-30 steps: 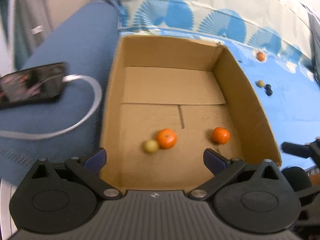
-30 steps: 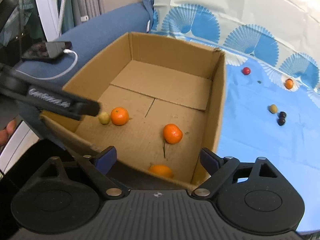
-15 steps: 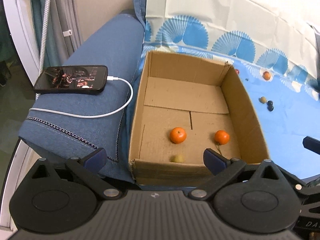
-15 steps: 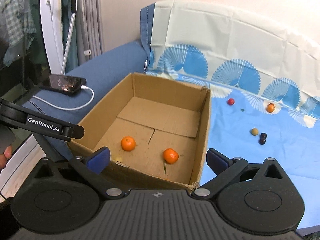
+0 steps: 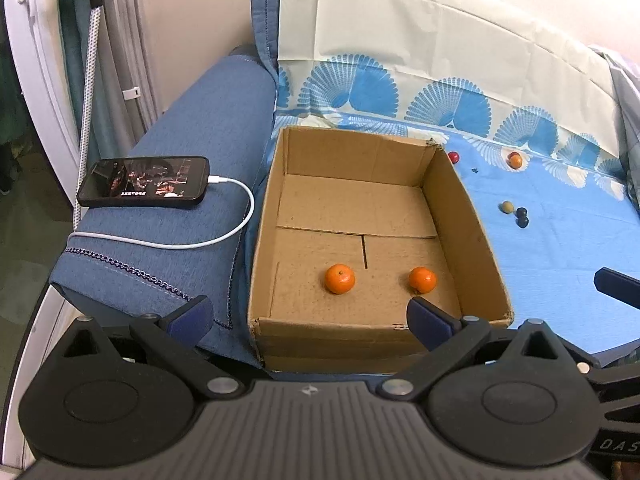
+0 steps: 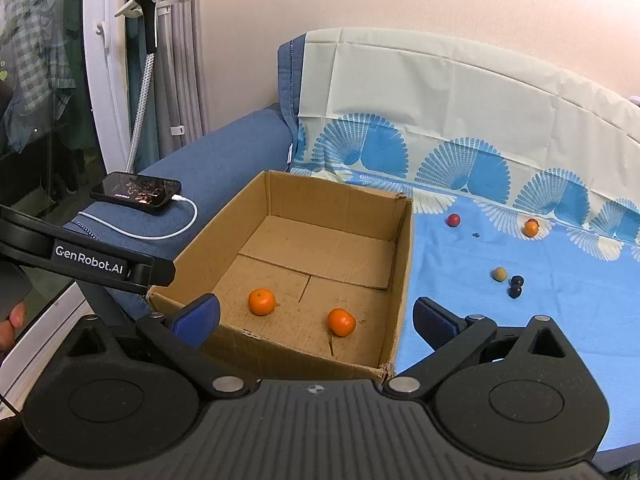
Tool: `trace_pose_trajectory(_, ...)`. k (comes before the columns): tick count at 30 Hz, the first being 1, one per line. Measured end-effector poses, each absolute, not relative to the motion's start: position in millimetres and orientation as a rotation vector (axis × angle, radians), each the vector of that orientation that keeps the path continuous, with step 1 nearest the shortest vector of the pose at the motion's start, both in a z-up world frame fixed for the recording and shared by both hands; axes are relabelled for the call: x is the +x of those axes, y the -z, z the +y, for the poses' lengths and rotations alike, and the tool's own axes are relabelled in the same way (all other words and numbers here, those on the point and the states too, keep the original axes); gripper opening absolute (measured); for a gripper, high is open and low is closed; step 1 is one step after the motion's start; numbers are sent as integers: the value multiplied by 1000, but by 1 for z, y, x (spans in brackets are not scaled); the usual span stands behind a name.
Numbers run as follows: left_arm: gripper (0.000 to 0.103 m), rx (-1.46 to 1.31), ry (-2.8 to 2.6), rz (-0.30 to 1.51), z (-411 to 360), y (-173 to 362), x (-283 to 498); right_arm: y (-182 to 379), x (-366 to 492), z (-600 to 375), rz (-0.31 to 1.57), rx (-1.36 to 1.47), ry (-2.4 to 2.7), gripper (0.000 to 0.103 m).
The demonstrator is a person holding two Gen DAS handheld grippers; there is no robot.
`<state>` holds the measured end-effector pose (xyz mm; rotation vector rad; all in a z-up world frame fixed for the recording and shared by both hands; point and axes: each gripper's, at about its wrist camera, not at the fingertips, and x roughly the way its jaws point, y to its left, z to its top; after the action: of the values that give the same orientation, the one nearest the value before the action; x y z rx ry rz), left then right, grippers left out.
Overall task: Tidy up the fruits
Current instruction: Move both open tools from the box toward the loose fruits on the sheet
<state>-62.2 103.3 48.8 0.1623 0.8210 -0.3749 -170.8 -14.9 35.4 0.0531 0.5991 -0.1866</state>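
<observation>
An open cardboard box [image 5: 468, 216] [image 6: 402, 264] sits on a blue-covered sofa. Two oranges [image 5: 339, 278] [image 5: 422, 279] lie on its floor near the front wall; they also show in the right wrist view [image 6: 262, 301] [image 6: 341, 321]. On the blue cloth right of the box lie a red fruit [image 6: 453, 220], an orange fruit [image 6: 531, 228], a tan fruit [image 6: 499, 273] and two dark fruits [image 6: 515, 286]. My left gripper [image 5: 310, 316] and right gripper [image 6: 316, 316] are both open and empty, held in front of and above the box.
A phone [image 5: 144, 181] on a white charging cable [image 5: 224, 236] lies on the blue sofa arm left of the box. A hose and curtains [image 6: 144, 80] stand at the far left. The left gripper's body [image 6: 92, 260] shows at the left of the right wrist view.
Both grippers have pulled back and up from the box, so it looks smaller and farther. The small yellow fruit near the front wall is now hidden from view.
</observation>
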Motion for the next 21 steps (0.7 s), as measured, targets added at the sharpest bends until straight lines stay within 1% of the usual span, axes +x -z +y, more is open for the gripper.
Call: trace_pose_trajectory(21,103,185,380,825,92,-48,-62,-31,-172,-23,600,90,202,102)
